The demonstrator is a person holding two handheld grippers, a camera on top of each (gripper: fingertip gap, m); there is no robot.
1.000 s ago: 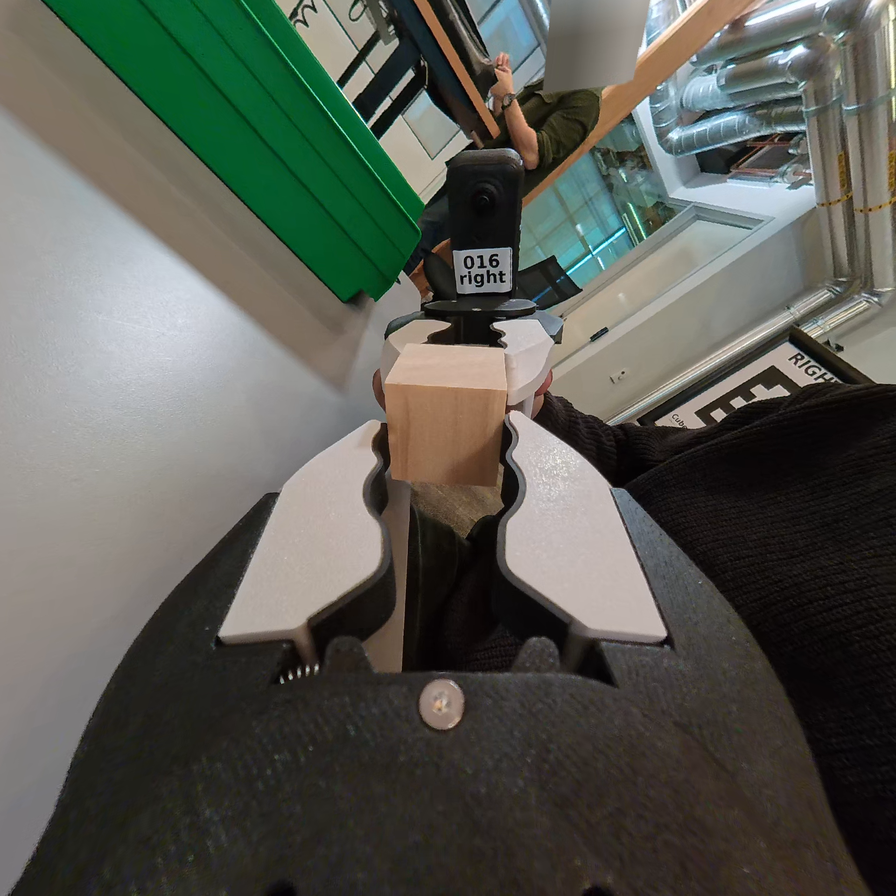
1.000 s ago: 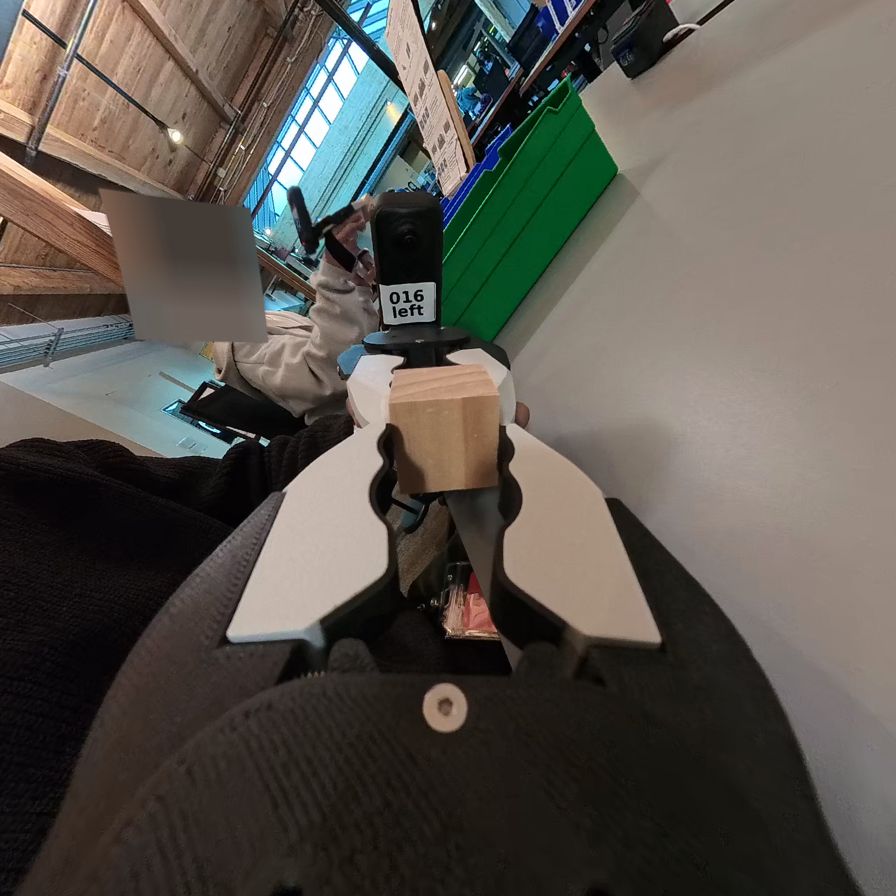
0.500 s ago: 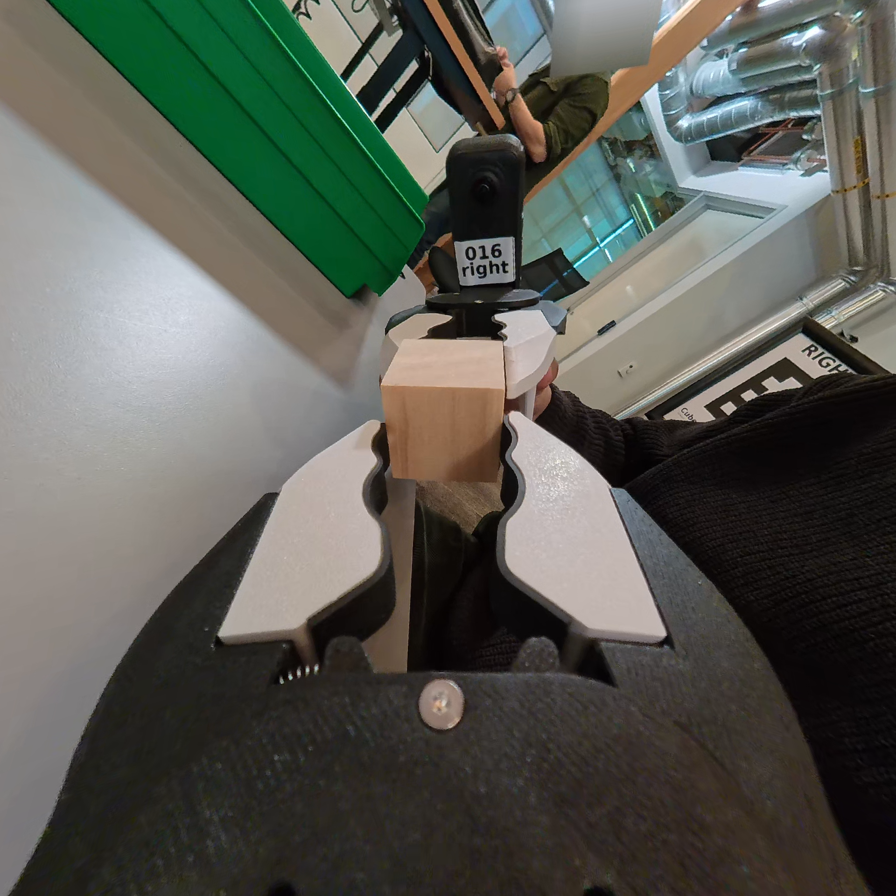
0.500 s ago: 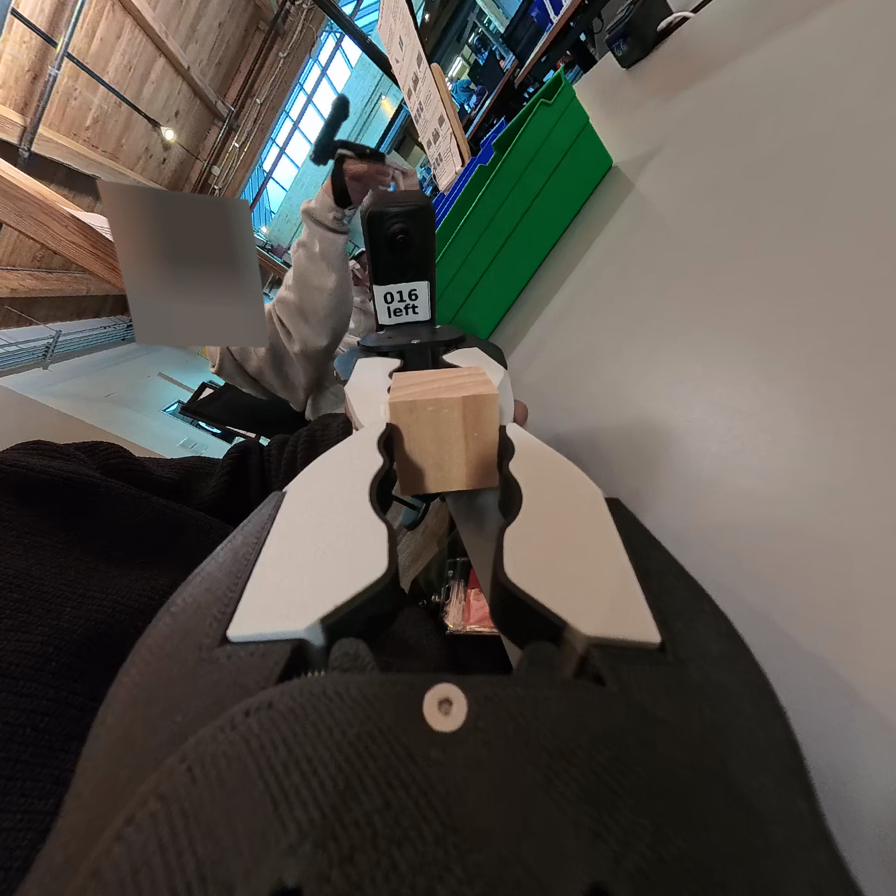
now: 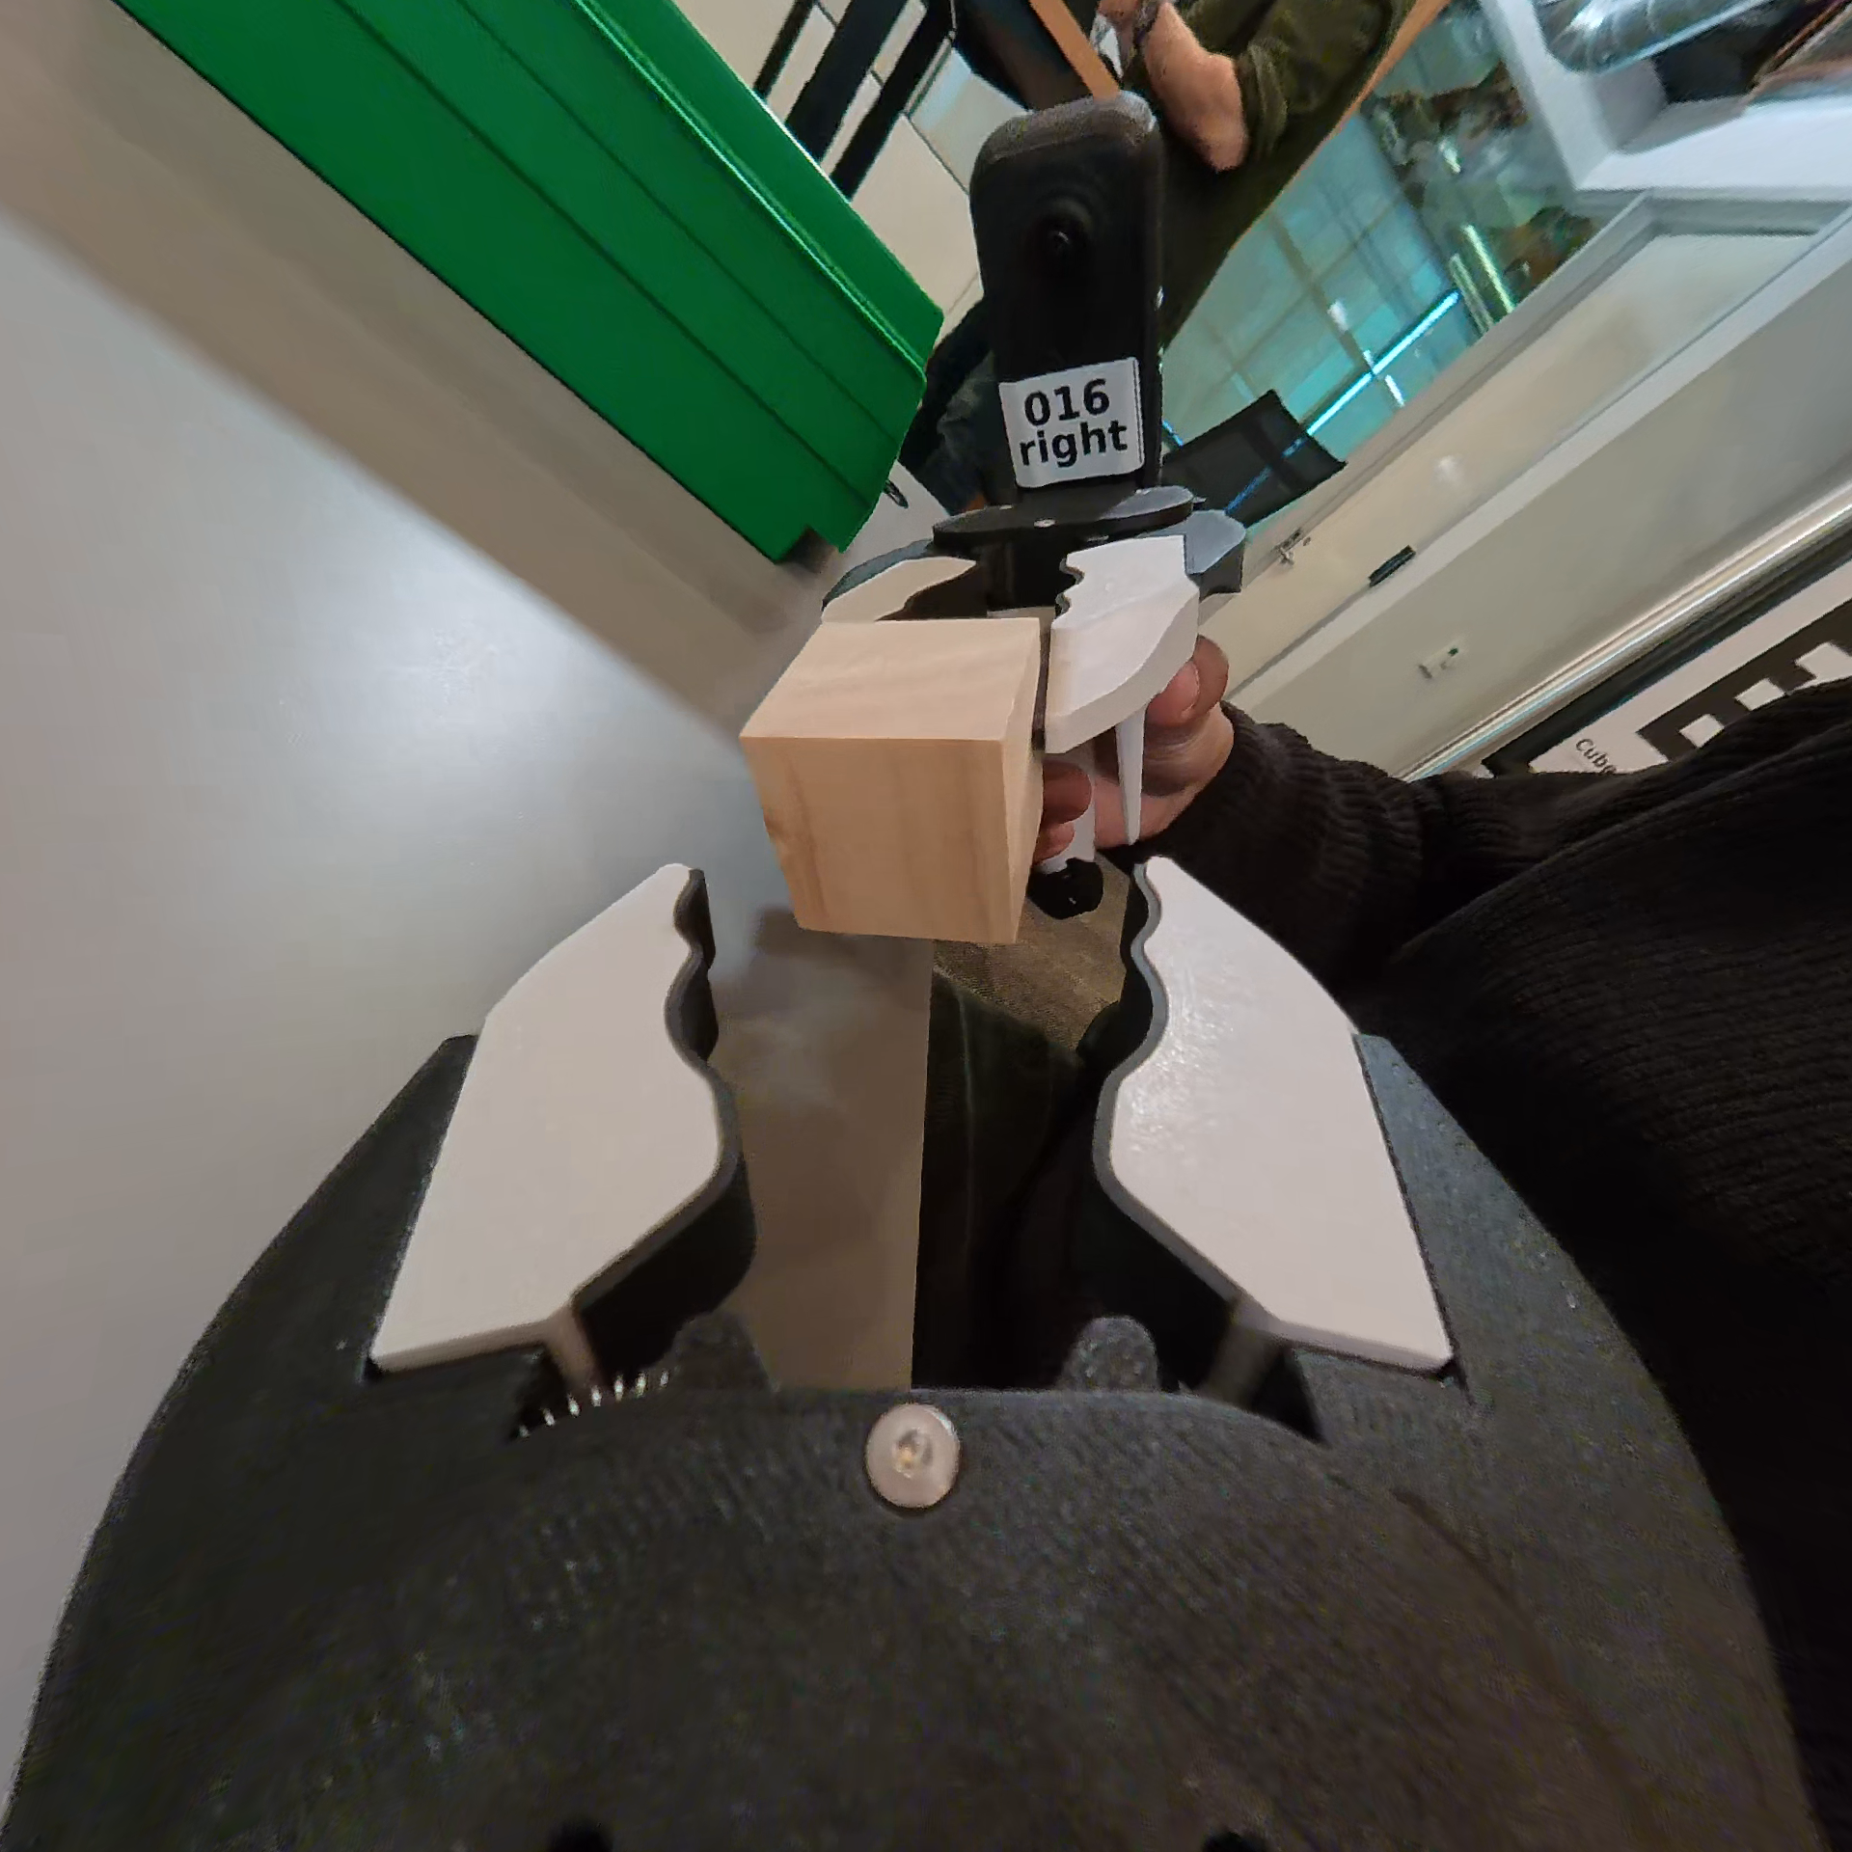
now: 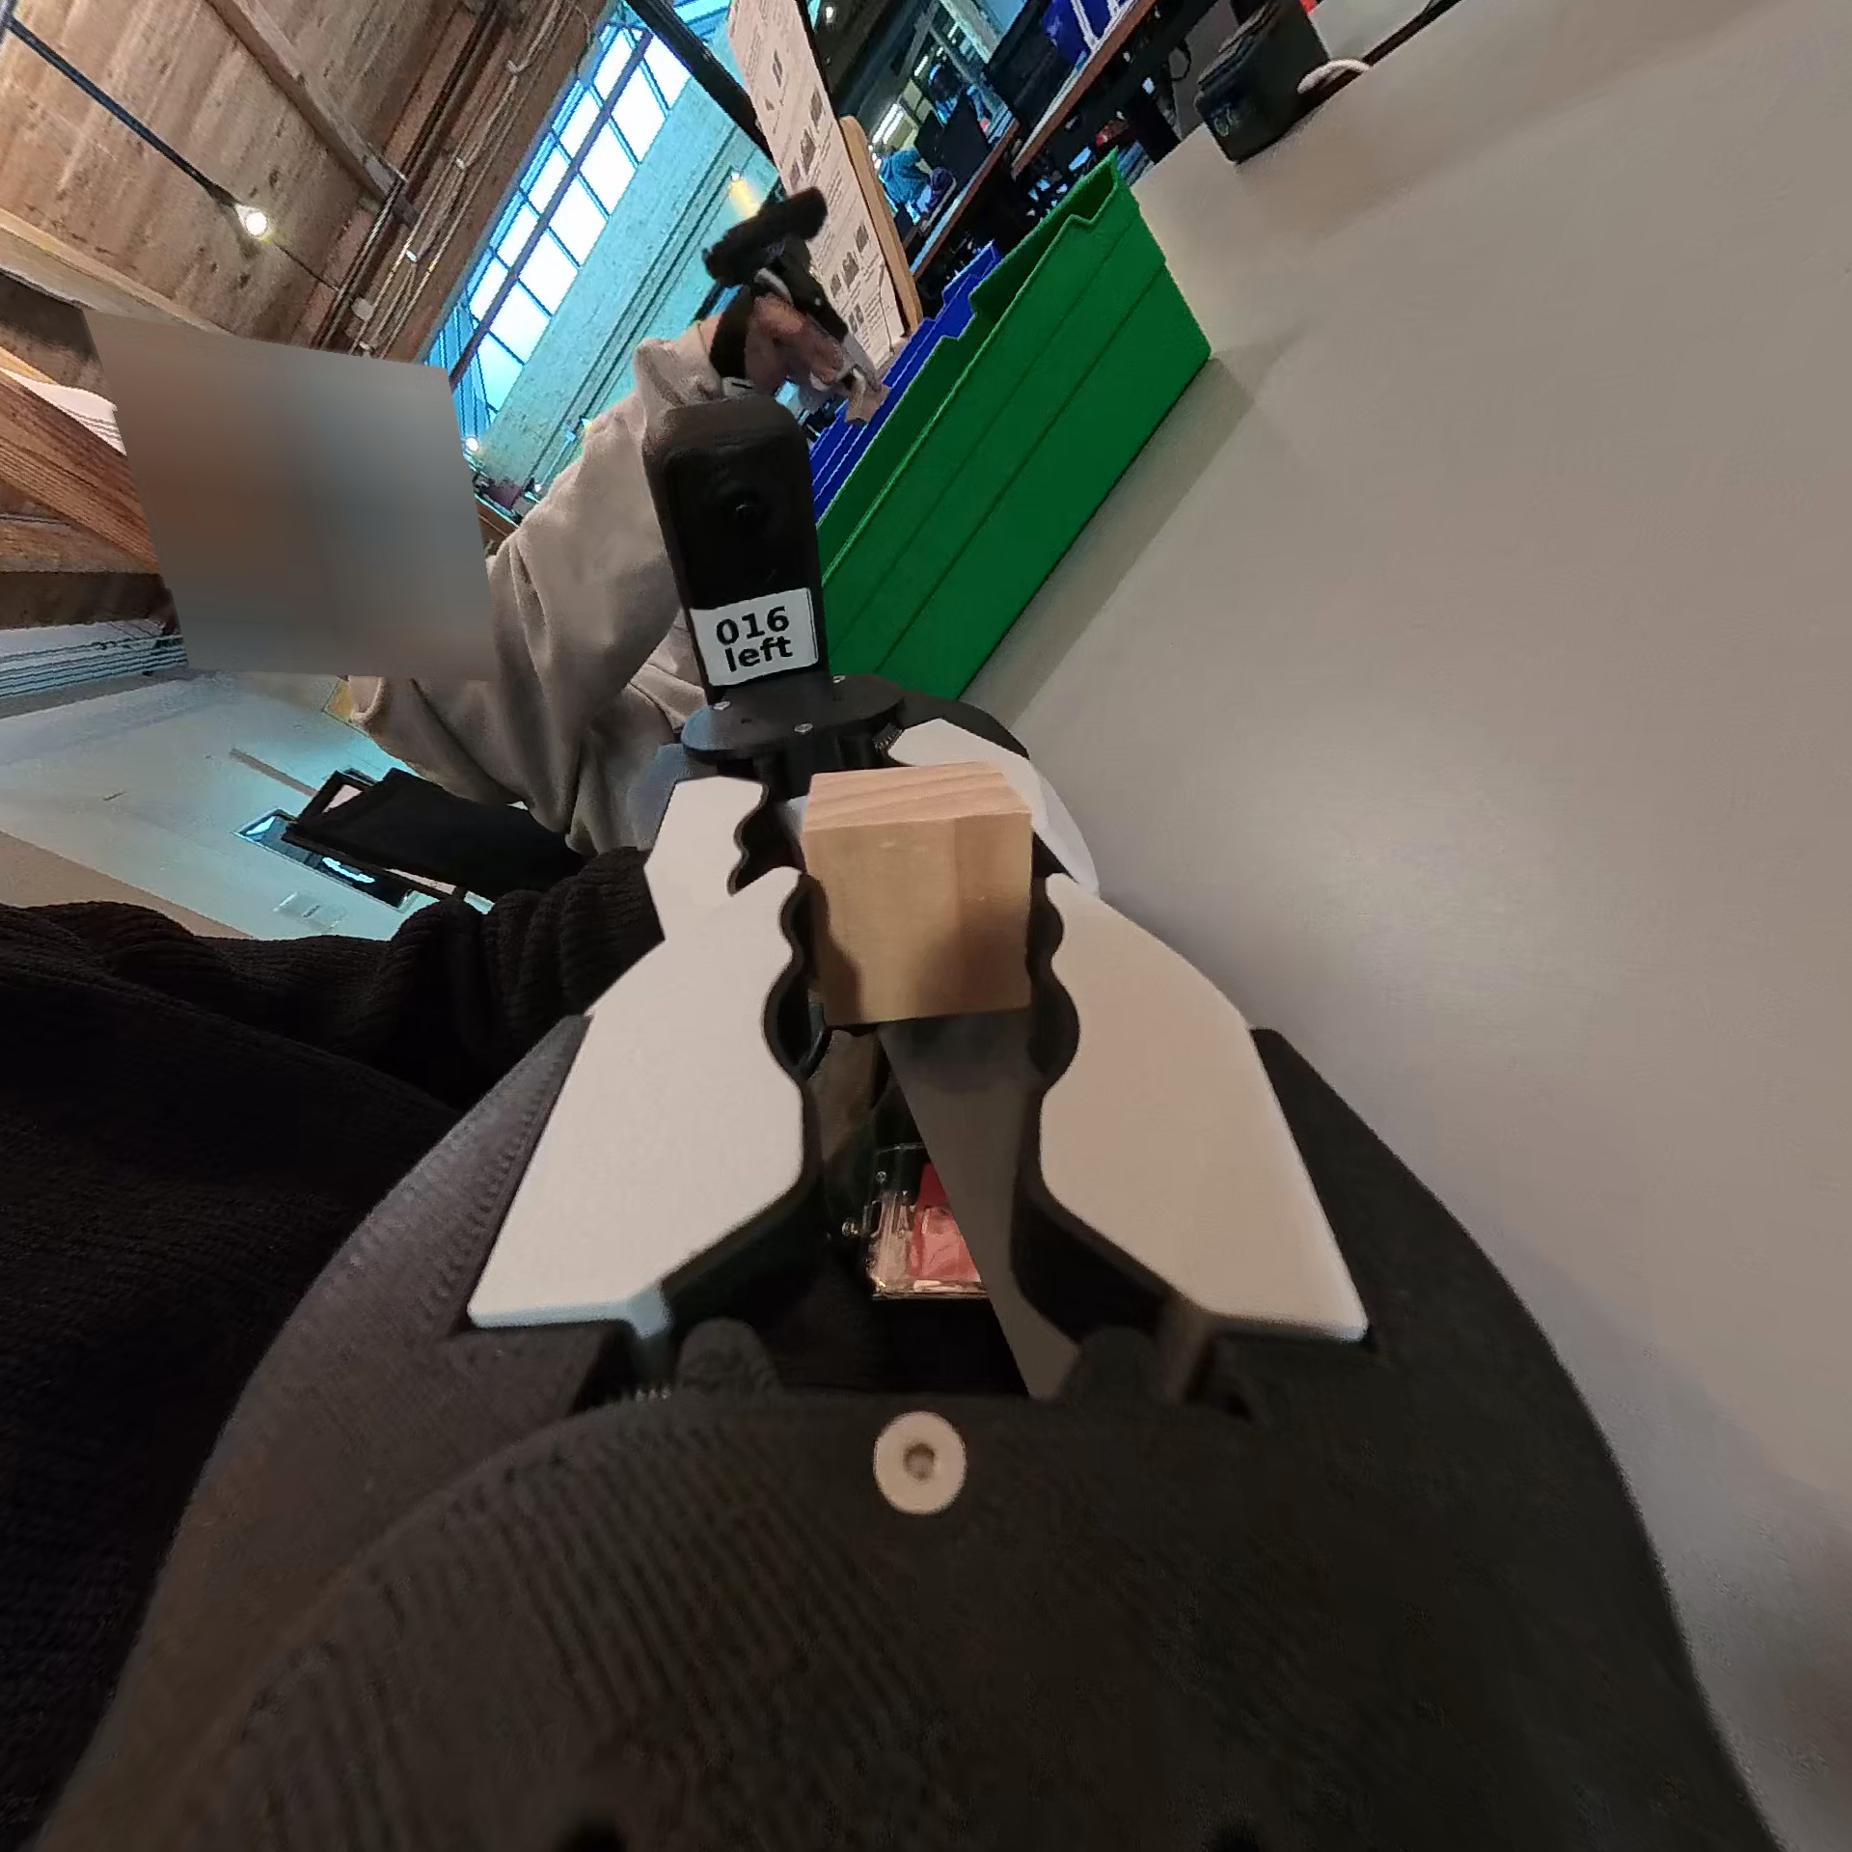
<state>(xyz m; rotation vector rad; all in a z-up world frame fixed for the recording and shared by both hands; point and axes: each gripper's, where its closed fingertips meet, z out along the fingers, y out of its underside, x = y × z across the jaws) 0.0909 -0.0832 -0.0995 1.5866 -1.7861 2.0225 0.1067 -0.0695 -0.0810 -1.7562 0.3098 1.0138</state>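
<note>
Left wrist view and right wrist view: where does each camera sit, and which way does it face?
Left wrist view: on the left gripper, facing the wooden cube and green bins; own open fingers, black sleeve show.
Right wrist view: on the right gripper, facing opposite; fingers shut on the cube.
Shared: cube, bins, white table, each other's gripper.

The left gripper has its two white fingers spread wide apart and clear of anything, its black body filling the near part of the left wrist view. Facing it tip to tip, the right gripper has its fingers pressed against both sides of a wooden cube. In the left wrist view a bare hand wraps the right gripper's handle at the far side, and a black knitted sleeve runs back to the right.
</note>
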